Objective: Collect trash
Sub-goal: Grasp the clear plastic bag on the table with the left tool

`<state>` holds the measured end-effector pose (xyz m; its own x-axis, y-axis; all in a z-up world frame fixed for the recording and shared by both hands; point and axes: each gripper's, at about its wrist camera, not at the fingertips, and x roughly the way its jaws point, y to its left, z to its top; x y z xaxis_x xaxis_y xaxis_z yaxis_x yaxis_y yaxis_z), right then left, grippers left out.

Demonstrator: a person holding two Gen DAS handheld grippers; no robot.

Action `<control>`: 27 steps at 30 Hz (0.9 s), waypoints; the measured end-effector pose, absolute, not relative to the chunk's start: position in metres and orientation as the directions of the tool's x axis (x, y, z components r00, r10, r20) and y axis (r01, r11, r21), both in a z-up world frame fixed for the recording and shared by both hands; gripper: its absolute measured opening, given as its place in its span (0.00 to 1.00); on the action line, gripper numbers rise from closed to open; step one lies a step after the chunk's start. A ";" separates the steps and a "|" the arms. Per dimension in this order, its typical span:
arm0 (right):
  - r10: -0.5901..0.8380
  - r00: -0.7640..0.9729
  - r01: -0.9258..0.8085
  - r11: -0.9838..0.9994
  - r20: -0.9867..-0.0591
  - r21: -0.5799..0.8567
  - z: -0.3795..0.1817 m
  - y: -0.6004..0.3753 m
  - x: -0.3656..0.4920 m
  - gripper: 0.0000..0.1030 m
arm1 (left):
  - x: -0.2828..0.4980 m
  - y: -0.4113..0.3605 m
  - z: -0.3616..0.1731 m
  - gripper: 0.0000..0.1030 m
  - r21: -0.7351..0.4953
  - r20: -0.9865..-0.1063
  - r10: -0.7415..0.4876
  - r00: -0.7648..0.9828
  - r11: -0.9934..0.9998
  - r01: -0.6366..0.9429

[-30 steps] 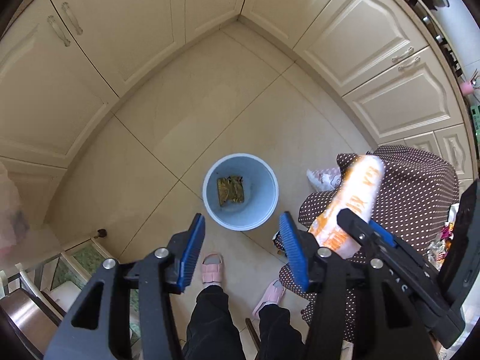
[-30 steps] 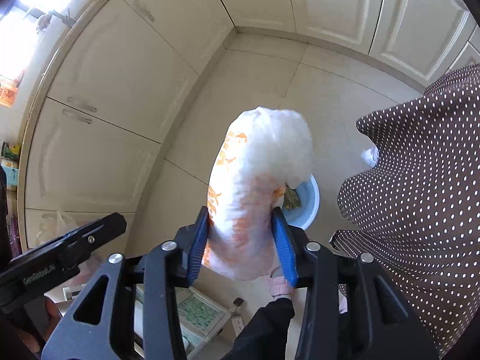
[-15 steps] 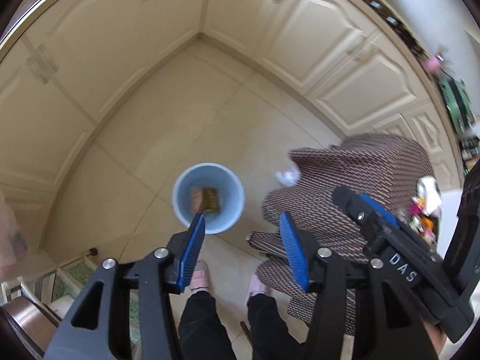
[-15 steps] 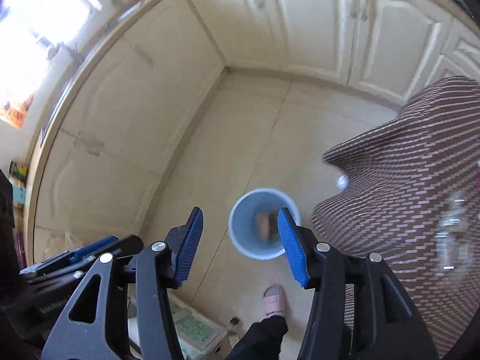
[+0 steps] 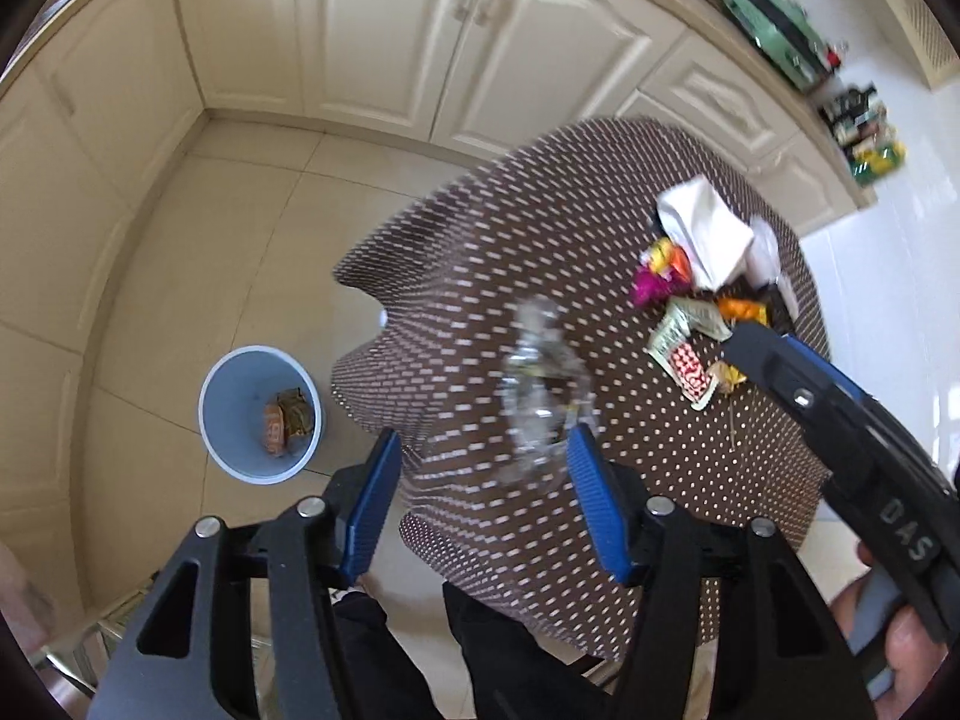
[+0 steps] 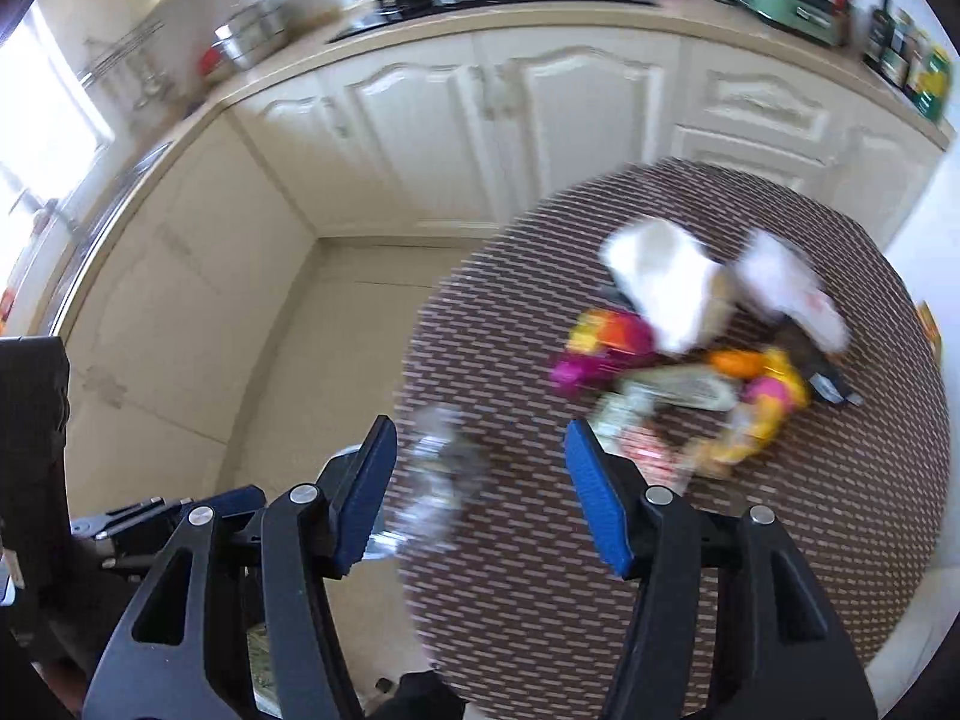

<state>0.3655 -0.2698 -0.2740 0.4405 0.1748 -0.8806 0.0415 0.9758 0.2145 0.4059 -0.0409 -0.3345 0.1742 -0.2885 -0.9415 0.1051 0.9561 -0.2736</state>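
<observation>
Trash [image 5: 696,276] lies heaped (wrappers, two white tissues) at the round table's [image 5: 480,252] far right edge, beyond both grippers; one crumpled clear wrapper [image 5: 543,384] sits nearer. Left gripper [image 5: 480,498] and right gripper [image 6: 480,486], jaws just widened, hold nothing; the orange packet now lies in the single blue bin [image 5: 228,414].

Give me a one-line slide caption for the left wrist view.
Open left gripper above the dotted tablecloth, clear crumpled plastic ahead, blue bin on the floor.
</observation>
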 end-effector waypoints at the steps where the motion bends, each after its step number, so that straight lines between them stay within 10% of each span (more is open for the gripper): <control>1: 0.174 0.433 0.055 0.974 -0.884 0.219 -0.276 -0.280 0.364 0.54 | 0.405 -0.047 -0.337 0.55 -0.264 -0.945 -0.281 0.169 0.958 0.114; 11: 0.225 0.343 0.093 0.958 -0.912 0.272 -0.318 -0.335 0.352 0.54 | 0.420 -0.089 -0.385 0.54 -0.146 -0.982 -0.158 0.099 0.982 0.119; 18: 0.298 0.318 -0.007 0.950 -0.900 0.312 -0.331 -0.323 0.379 0.49 | 0.427 -0.094 -0.391 0.16 -0.182 -0.976 -0.194 0.100 0.976 0.123; 27: 0.235 0.251 -0.100 0.971 -0.939 0.216 -0.361 -0.315 0.414 0.35 | 0.419 -0.087 -0.364 0.13 -0.290 -0.936 -0.300 0.183 0.954 0.079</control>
<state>0.4145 -0.3150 -0.3606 0.2508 0.2345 -0.9392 -0.1005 0.9713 0.2157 0.4191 -0.0871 -0.3635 0.1831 -0.2998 -0.9363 0.0786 0.9538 -0.2900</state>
